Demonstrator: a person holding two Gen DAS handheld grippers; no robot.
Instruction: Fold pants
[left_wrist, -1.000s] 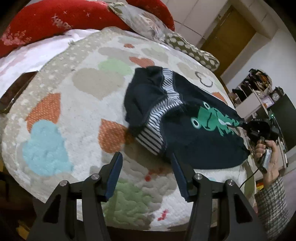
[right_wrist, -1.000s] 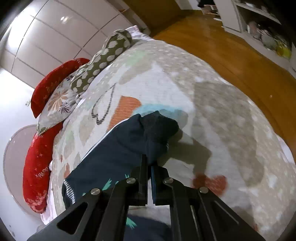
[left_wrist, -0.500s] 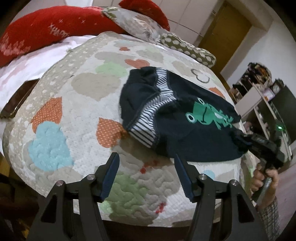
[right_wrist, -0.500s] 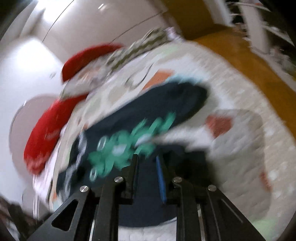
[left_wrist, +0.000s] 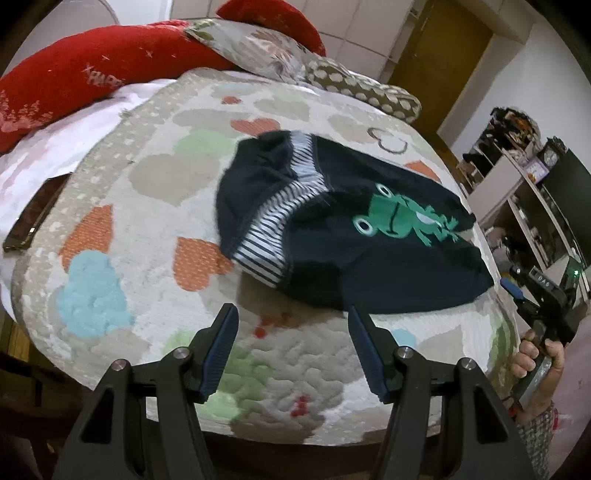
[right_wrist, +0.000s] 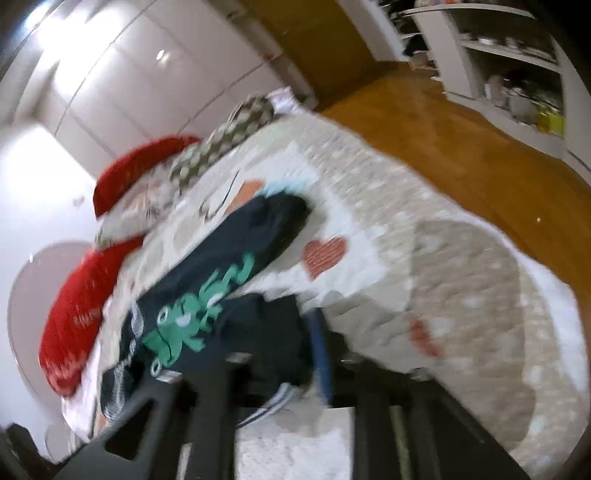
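Two grippers in play, neither holding cloth as far as I can tell. Far left in the left wrist view: red pillows (left_wrist: 110, 70) along the bed's far edge, a dark flat thing (left_wrist: 35, 218), maybe a phone, on the white sheet. Near centre the left gripper (left_wrist: 291, 350) hangs over the heart-print quilt (left_wrist: 122, 229), jaws wide and bare, just short of the pants (left_wrist: 332, 229), prob. lined up for the striped waistband (left_wrist: 273, 229) closest to it. Pants lie mid-bed, navy, frog print (left_wrist: 402, 218) up, waistband rumpled toward the left, legs trailing right. At the right edge the right gripper (left_wrist: 517, 293) sits just off the hem, in the person's hand (left_wrist: 543, 354); its own view is too blurred, so can't tell its jaw gap. Judgement: fold barely begun; cloth needs flattening first.
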